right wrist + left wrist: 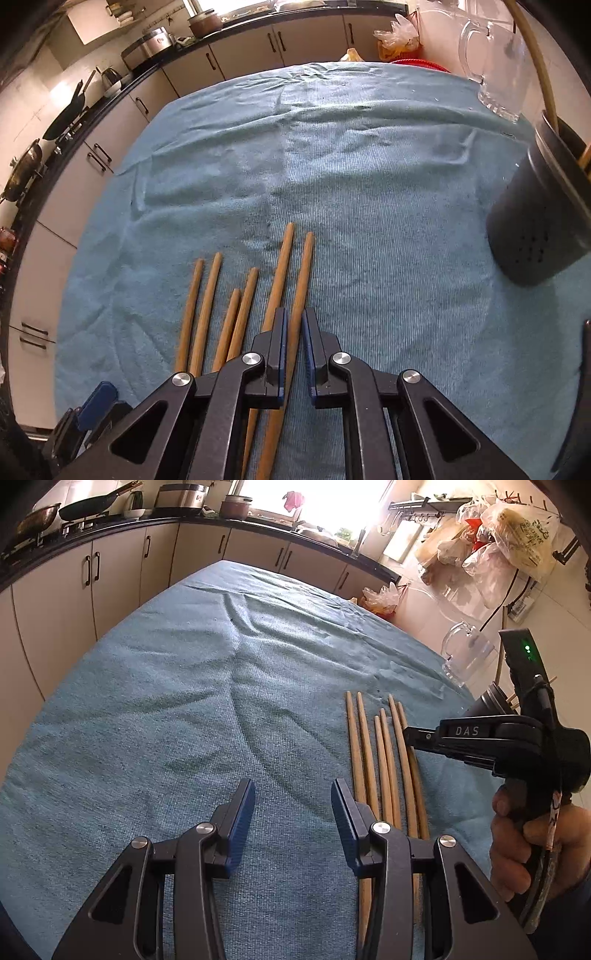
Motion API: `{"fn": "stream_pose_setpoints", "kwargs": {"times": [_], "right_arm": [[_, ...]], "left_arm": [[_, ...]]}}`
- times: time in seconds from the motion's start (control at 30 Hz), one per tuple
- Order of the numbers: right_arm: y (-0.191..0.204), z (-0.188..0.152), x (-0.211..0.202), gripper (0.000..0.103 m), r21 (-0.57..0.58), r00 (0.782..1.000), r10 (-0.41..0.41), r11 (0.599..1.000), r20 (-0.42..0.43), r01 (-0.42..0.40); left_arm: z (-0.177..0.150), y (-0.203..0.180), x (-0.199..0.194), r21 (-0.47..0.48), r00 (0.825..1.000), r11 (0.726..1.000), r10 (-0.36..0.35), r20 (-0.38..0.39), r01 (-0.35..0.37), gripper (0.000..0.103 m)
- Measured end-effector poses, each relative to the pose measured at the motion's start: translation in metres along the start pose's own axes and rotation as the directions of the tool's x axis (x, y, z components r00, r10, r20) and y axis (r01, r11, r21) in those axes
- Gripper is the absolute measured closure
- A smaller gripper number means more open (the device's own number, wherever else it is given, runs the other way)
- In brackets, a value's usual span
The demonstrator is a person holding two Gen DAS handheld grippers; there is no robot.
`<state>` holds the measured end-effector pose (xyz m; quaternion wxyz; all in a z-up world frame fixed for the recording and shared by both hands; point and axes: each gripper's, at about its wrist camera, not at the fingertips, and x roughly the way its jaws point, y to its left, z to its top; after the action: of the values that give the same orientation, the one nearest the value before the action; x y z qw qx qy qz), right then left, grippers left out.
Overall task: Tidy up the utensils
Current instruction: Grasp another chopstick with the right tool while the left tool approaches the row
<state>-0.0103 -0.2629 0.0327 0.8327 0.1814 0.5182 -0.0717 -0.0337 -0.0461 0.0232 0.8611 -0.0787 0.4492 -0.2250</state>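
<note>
Kitchen, blue cloth [369, 177] | six chopsticks [207, 306] side by side | right gripper [293, 325] clamped on rightmost chopstick [303, 280] | left gripper [293, 801] partly spread, empty | dark holder [535, 229] right.

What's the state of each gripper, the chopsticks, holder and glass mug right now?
Left gripper: open, nothing between the pads.
Right gripper: shut on the rightmost chopstick.
Other chopsticks: five, flat on the blue cloth, roughly parallel.
Holder: upright, already has sticks inside.
Glass mug: upright, looks empty.
</note>
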Motion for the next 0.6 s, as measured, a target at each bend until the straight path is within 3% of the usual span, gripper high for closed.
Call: {"fn": "stream_pose_setpoints", "kwargs": {"times": [0.17, 0.43, 0.6], "right_arm": [[-0.018, -0.008, -0.009, 0.096, 0.015, 1.0, -0.004, 1.0, 0.003, 0.004], [-0.049, -0.039, -0.044, 0.096, 0.092, 0.99, 0.131, 0.987, 0.055, -0.136], [-0.055, -0.045, -0.063, 0.096, 0.086, 0.98, 0.172, 0.98, 0.099, -0.18]], "left_arm": [[0.002, -0.005, -0.001, 0.021, 1.0, 1.0, 0.012, -0.016, -0.012, 0.062], [0.027, -0.026, 0.019, 0.041, 0.988, 0.998, -0.04, -0.149, 0.046, 0.065], [0.048, -0.04, 0.048, 0.077, 0.974, 0.997, 0.028, -0.227, -0.011, 0.077]]}}
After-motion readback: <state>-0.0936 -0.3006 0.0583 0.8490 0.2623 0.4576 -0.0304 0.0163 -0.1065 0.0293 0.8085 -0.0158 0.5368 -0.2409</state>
